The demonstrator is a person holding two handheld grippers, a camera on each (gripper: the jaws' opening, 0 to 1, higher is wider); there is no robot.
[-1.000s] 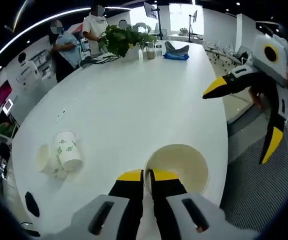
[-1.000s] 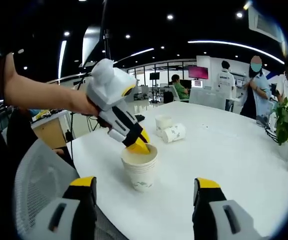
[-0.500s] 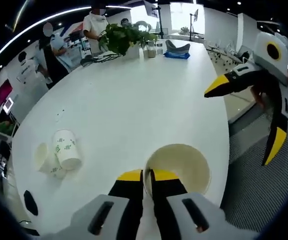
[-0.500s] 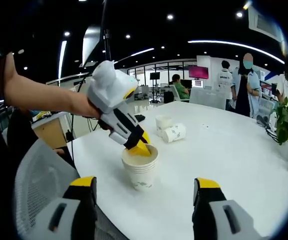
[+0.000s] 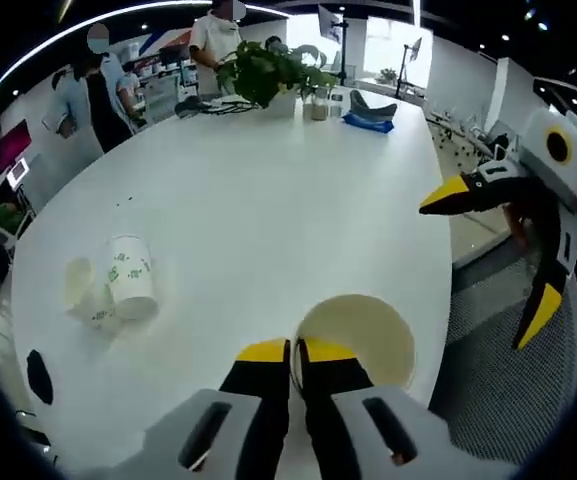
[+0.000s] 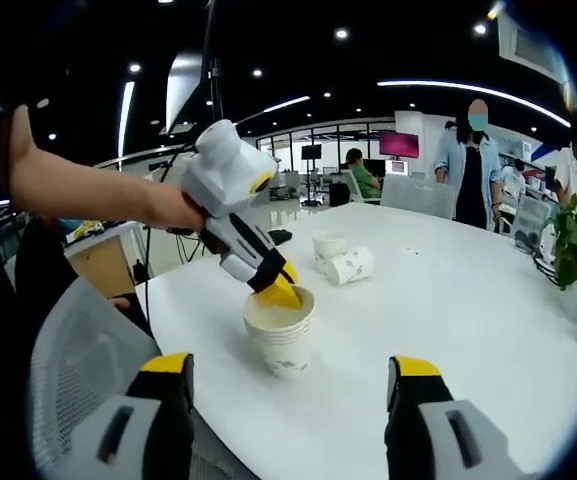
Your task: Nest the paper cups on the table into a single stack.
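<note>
My left hand-held gripper (image 5: 295, 352) is clamped on the rim of the cup stack (image 6: 280, 334) near the tabletop (image 5: 258, 210) edge. My right hand-held gripper (image 6: 290, 385) is wide open, holding nothing. Two loose cups (image 5: 113, 292) lie apart.

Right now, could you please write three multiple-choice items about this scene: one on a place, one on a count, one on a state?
1. Where is the left gripper?
A. at the rim of the cup stack
B. beside the plant
C. on the chair

2. How many loose cups lie apart from the stack?
A. none
B. two
C. five

3. How is the right gripper?
A. shut on a cup
B. open, holding nothing
C. shut, empty

Answers: 1 A, its yellow tips pinch the rim; 2 B, one upright, one on its side; 3 B, its jaws stand wide apart.
</note>
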